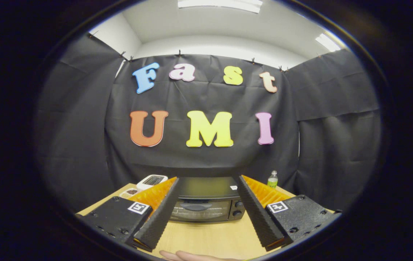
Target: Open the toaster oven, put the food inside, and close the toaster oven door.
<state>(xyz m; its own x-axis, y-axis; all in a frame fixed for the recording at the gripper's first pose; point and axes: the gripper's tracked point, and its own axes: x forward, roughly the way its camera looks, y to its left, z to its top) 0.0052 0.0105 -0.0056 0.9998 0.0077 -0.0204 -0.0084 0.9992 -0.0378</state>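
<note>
On the wooden table (pixel 206 237), straight ahead between the two fingers, sits the toaster oven (pixel 206 203) with its door (pixel 199 211) shut, so nothing of the job looks done yet. The gripper (pixel 206 181) is spread wide and holds nothing, and the oven is a little way past its tips. A small tray (pixel 131 192) that may hold the food lies to the left by a white scale (pixel 152 180), so opening, loading and closing are all left to do.
</note>
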